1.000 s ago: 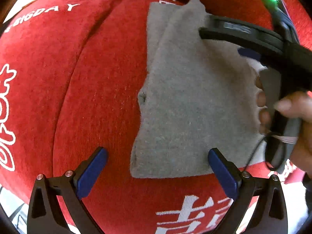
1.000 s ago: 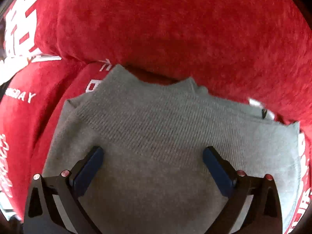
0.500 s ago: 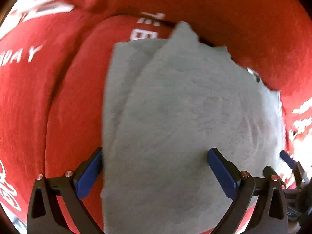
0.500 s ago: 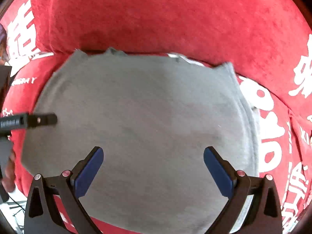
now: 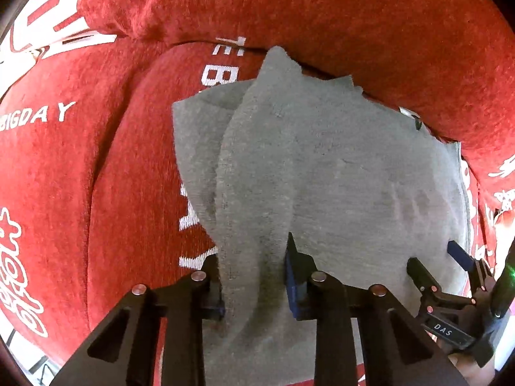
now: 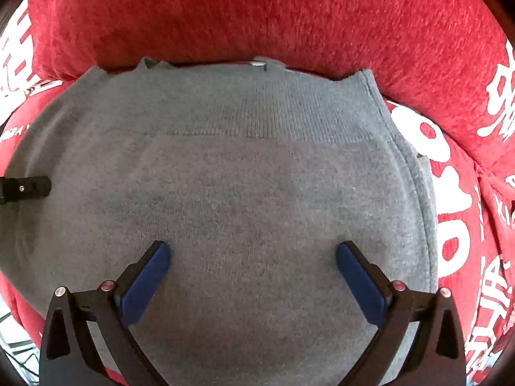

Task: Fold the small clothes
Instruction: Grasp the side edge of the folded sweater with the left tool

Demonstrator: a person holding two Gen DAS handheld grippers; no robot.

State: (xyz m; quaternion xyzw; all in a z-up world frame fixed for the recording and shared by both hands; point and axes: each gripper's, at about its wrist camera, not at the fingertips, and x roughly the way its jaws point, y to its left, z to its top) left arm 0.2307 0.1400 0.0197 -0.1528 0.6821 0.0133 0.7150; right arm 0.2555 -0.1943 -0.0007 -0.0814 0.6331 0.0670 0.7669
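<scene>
Now the left tool [image 5: 254,276] has just closed, pinching a ridge of the grey garment [image 5: 338,177]; the fold can begin. Right tool [image 6: 254,276] hangs wide open above it, holding nothing.

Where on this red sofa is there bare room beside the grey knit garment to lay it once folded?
Bare red sofa seat lies on the grey knit garment's left-gripper side, bordered by white lettering. A narrower strip runs along its opposite edge. It is crowded above, where the garment meets the back cushion, and near both grippers.
</scene>
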